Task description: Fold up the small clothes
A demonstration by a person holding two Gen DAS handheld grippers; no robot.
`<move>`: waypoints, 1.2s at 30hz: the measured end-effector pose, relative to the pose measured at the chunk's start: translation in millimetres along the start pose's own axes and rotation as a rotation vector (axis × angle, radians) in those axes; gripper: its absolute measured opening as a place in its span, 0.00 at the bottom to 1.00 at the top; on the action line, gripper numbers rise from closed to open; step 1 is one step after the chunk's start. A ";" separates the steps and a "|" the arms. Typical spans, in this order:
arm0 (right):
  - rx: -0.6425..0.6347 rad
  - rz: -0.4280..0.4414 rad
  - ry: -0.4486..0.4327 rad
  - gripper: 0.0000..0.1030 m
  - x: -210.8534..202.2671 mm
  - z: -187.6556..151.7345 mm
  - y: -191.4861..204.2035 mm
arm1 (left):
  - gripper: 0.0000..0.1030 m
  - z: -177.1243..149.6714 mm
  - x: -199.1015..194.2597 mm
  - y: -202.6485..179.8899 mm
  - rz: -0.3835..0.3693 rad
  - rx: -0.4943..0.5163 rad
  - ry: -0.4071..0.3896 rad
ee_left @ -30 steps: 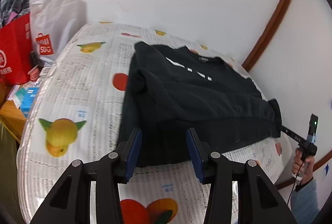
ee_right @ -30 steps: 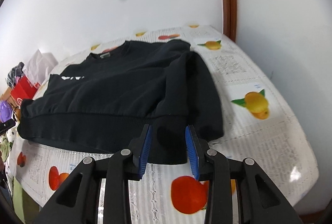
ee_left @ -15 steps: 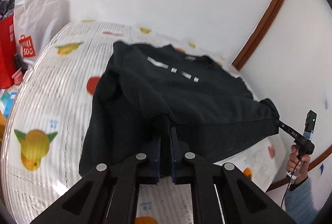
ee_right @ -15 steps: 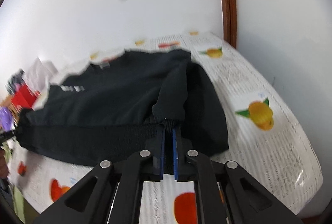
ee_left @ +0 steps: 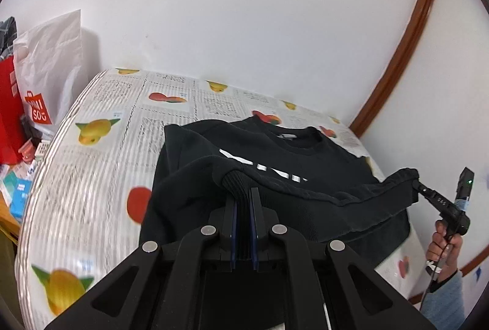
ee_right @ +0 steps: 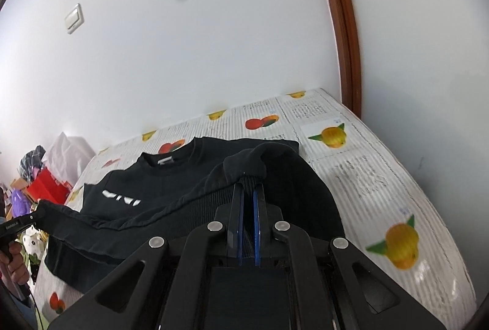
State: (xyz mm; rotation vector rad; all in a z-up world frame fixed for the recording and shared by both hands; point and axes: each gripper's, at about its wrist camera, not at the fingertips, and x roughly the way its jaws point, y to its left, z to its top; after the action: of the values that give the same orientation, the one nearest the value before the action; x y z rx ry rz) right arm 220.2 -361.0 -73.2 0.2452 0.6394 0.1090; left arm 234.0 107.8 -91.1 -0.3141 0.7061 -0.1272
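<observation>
My left gripper [ee_left: 243,198] and right gripper [ee_right: 248,192] pinch the black sweatshirt's [ee_left: 305,165] ribbed hem (lifted ahead); uneven pull may skew the fold.

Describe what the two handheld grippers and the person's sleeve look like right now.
Both the left gripper and the right gripper are matte black linkage frames with silver rivets and blue pads. The right gripper's pistol handle shows a small green light, a thin black cable hanging below, and a grey-blue sleeve.
</observation>
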 end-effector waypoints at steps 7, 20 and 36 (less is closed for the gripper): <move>-0.002 -0.044 0.048 0.05 50.5 7.5 -3.3 | 0.07 15.7 41.7 7.4 0.058 0.014 0.031; -0.004 -0.102 0.145 0.10 94.8 3.5 -6.7 | 0.16 11.2 72.0 26.2 0.041 -0.012 0.110; -0.201 0.064 0.240 0.28 55.4 -34.1 71.6 | 0.37 -33.0 33.8 -9.4 -0.042 0.126 0.117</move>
State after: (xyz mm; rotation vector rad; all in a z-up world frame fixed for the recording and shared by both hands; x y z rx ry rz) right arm 242.1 -275.6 -113.0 0.0579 0.8536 0.2659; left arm 237.9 83.5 -132.5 -0.2016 0.8040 -0.2308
